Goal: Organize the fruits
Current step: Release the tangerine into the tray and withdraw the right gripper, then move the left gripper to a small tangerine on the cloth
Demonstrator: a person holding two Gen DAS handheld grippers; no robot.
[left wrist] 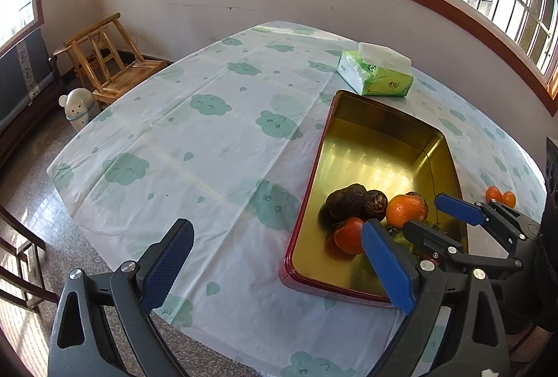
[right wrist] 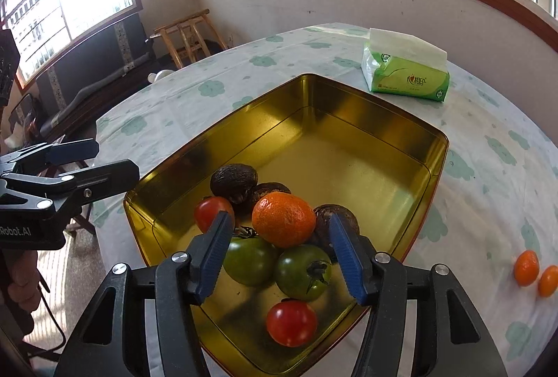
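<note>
A gold tin with a red outer wall [right wrist: 443, 146] holds a mandarin [right wrist: 283, 219], two red tomatoes [right wrist: 291, 323], two green tomatoes [right wrist: 301, 272] and three dark wrinkled fruits [right wrist: 233, 180]. My right gripper [right wrist: 279, 219] hovers over the tin's near end. Its blue pads [right wrist: 348, 258] flank the mandarin without touching it, so it is open. The mandarin rests on the other fruit. Two small mandarins [right wrist: 526, 267] lie on the cloth right of the tin. My left gripper [left wrist: 275, 227] stands wide open left of the tin [left wrist: 334, 105], with nothing between its fingers.
A green tissue pack [right wrist: 404, 73] sits behind the tin. The table with its cloud-print cloth [left wrist: 209, 140] drops off at the left and near edges. A wooden stool [left wrist: 108, 59] and a white bin [left wrist: 78, 108] stand on the floor beyond.
</note>
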